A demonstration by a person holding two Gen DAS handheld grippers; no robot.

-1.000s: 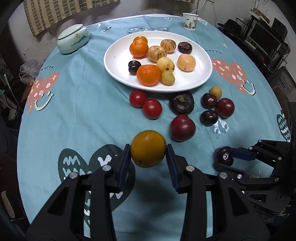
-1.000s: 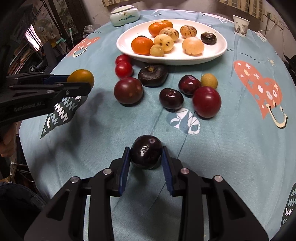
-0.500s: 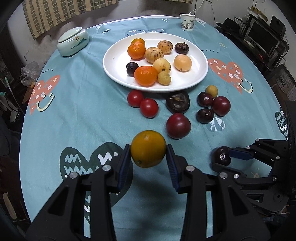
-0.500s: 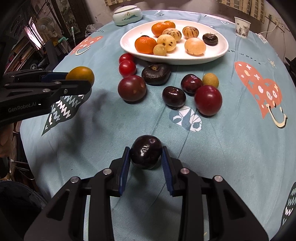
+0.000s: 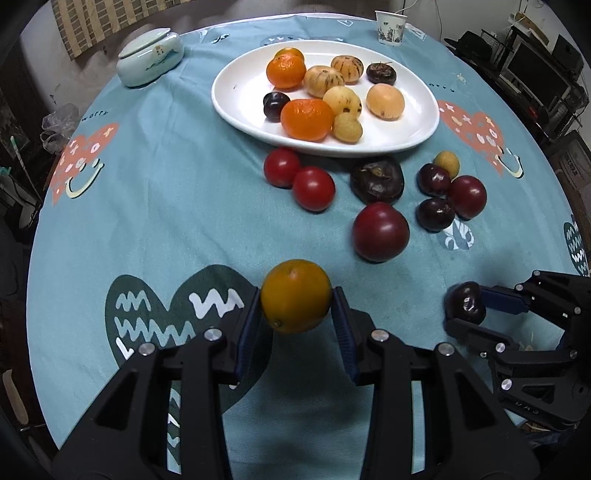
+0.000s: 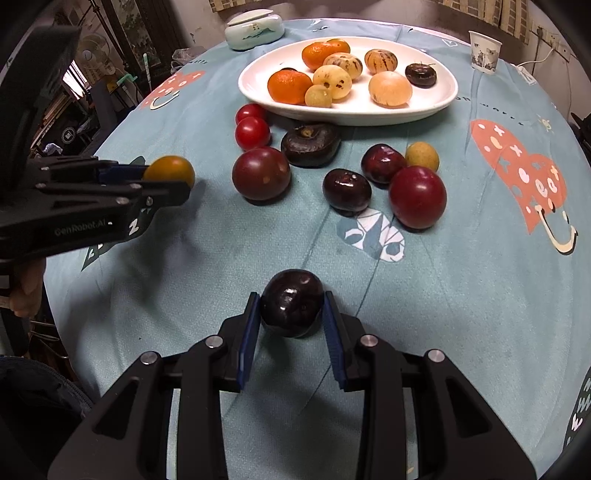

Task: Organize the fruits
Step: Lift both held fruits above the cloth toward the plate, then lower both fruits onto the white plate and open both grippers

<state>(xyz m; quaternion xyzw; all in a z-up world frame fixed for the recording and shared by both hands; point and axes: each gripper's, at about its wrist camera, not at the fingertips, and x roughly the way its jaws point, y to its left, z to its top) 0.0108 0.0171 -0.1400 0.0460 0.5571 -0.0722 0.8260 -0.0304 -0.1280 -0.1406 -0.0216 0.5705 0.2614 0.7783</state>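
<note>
1. At the upper left of the left wrist view sits a pale celadon lidded ceramic jar (image 5: 149,57) on the teal printed tablecloth (image 5: 166,192); the dim room beyond the table edge is too dark to make out.
2. In the left part of the right wrist view, the left gripper (image 6: 173,184) enters side-on, its black frame cut off by the frame edge. A bit of the person's hand (image 6: 26,291) shows below it.
3. At lower centre of the left wrist view, that gripper's blue pads are clamped on a round yellow-orange citrus fruit (image 5: 295,295), held clear above the cloth.
4. At upper centre, the white oval ceramic plate (image 5: 236,96) holds two orange mandarins, pale speckled yellow fruits and two dark ones; one mandarin is partly hidden behind the other.
5. Just below the plate lie two small red tomatoes (image 5: 299,179), touching each other, then a flattened dark brown-purple fruit (image 5: 376,181) and a large dark red plum (image 5: 380,232).
6. Right of these, a cluster of dark cherries, a red plum and one small yellow fruit lie close together.
7. At lower centre of the right wrist view, the right gripper (image 6: 291,317) is closed on a glossy dark purple plum (image 6: 291,301); whether it touches the cloth is unclear.
8. A small patterned paper cup (image 5: 389,22) stands at the upper right.
</note>
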